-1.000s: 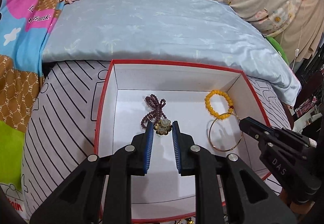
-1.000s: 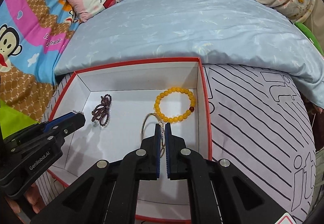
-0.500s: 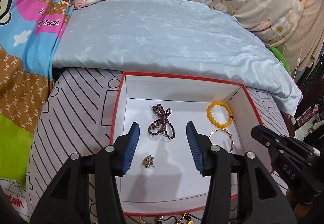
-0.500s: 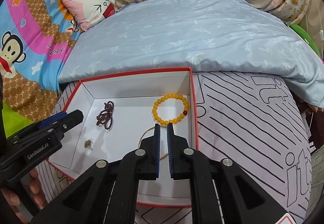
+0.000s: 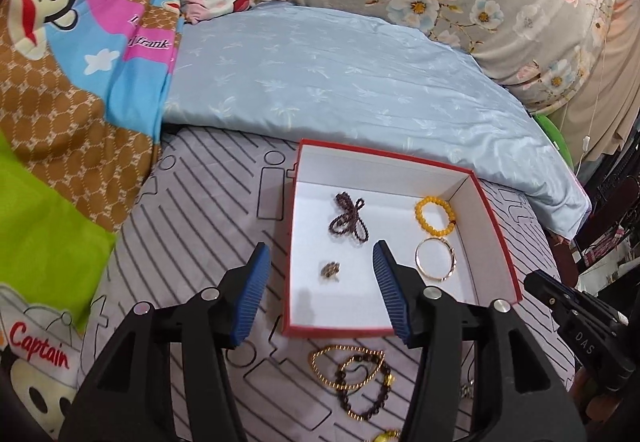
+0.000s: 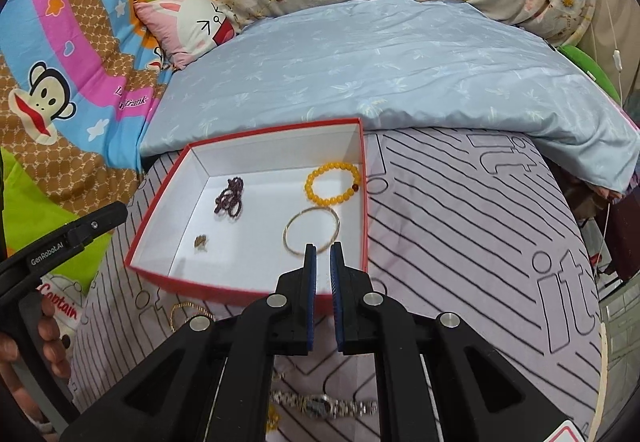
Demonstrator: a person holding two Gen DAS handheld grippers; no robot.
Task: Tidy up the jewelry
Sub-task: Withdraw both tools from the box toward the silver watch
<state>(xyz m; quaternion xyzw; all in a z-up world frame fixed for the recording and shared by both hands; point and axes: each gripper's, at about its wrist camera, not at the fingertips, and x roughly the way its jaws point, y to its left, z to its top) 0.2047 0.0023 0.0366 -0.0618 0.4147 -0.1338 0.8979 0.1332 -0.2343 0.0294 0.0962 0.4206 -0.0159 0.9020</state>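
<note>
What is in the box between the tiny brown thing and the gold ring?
Nothing: only bare white box floor lies between the small brown ornament and the gold bangle, clearest in the right wrist view.

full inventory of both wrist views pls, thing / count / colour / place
box: 1, red outside, white inside, on striped sheet
beaded strand: 1, dark purple, box far-left
small ornament: 1, bronze, box near-left
bead bracelet: 1, yellow, box far-right
bangle: 1, gold, box right, nearer than the bead bracelet
gold chain: 1, on sheet before box
dark bead bracelet: 1, overlapping chain
watch: 1, silver, sheet
blanket: 1, light blue, behind box
cushion: 1, pink-white
left gripper: open, empty
right gripper: narrow gap, empty
</note>
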